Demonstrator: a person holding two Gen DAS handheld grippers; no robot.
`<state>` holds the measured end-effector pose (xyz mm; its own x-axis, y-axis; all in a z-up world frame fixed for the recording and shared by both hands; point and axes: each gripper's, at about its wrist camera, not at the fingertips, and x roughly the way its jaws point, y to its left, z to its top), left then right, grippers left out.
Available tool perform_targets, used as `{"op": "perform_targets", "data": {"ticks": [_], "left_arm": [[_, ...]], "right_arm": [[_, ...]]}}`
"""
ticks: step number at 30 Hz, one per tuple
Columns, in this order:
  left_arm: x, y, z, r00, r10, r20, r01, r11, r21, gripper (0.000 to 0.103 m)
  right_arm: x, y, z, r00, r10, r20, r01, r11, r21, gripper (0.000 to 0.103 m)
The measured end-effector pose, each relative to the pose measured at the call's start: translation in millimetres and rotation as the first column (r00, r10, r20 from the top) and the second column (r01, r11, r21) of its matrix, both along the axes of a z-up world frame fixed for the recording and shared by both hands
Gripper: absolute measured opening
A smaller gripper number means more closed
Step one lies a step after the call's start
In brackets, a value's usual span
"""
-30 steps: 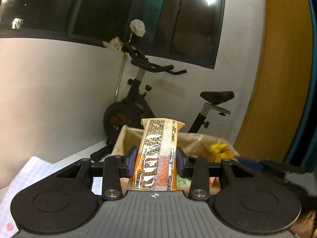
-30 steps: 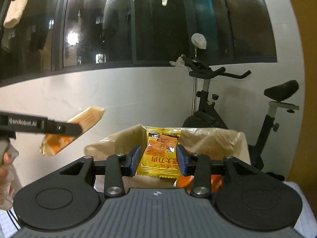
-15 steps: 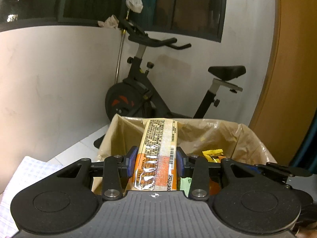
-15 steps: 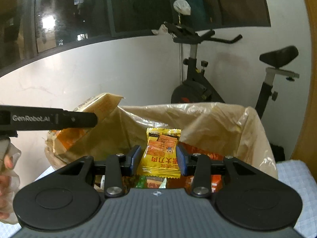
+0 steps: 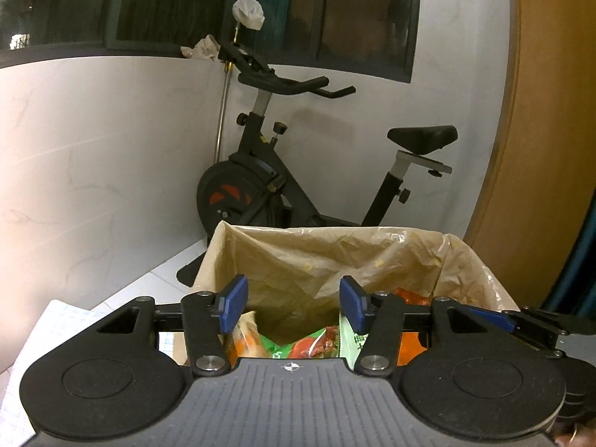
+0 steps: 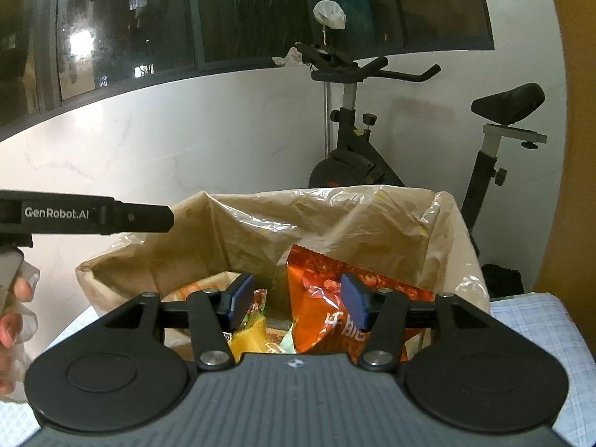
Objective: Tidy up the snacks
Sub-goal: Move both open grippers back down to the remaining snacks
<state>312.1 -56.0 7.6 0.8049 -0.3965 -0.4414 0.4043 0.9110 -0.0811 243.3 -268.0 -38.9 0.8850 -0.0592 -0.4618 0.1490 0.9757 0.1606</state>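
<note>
Both the left hand-held gripper and right hand-held gripper, jaws just opened and empty, hang above the lined bin, where snack packets already lie.

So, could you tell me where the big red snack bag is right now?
In the right wrist view, the red snack bag stands inside the lined bin, right of centre, behind the open right gripper.

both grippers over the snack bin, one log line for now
left gripper: open, empty | right gripper: open, empty | lined bin: snack packets inside
</note>
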Motion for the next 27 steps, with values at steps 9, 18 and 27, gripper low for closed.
{"op": "perform_targets", "data": {"ticks": [9, 18, 27], "left_arm": [[-28.6, 28.7, 8.2, 1.0, -0.003, 0.006, 0.003, 1.0, -0.006, 0.057], [-59.5, 66.6, 6.7, 1.0, 0.017, 0.011, -0.017, 1.0, -0.014, 0.057], [-83.6, 99.6, -13.7, 0.998, 0.063, -0.01, -0.064, 0.998, -0.011, 0.057]], "right_arm": [[-33.5, 11.8, 8.9, 0.999, 0.027, 0.039, -0.025, 0.999, -0.039, 0.056], [-64.3, 22.3, 12.1, 0.997, 0.031, 0.076, -0.029, 0.999, -0.032, 0.056], [-86.6, 38.2, 5.9, 0.994, 0.029, 0.103, -0.026, 0.999, -0.038, 0.056]]}}
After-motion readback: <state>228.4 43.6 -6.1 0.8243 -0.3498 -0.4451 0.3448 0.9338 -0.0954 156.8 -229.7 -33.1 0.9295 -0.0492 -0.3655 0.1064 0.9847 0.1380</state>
